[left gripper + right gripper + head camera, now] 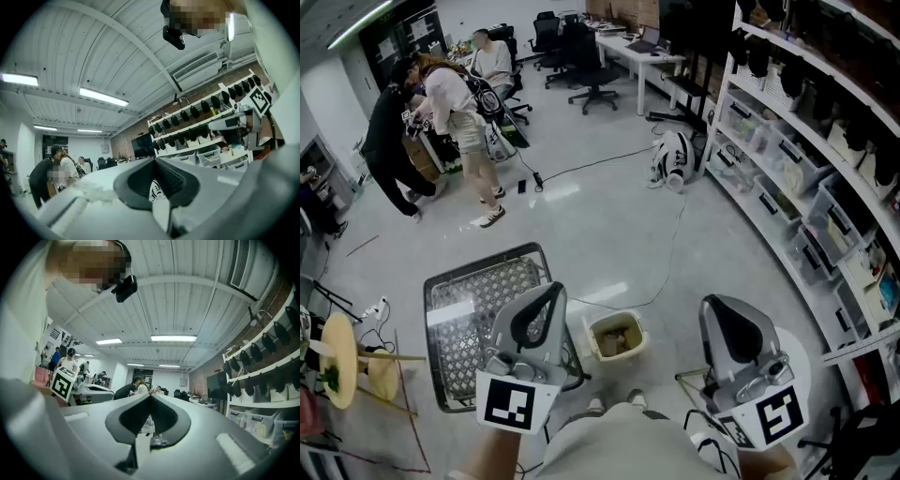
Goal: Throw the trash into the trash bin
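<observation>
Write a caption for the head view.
Left gripper and right gripper, both shut, frame a beige trash bin on the floor.

Looks along the left gripper (154, 162), jaws pressed together, empty, lower centre. Catches the right gripper (238, 123) and shelves (194, 123) at right, people (52, 176) lower left.

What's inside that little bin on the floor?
The small bin has some brownish trash in it, lying near the top. What kind of trash it is can't be made out. It covers the bin's bottom and anything deeper down.
</observation>
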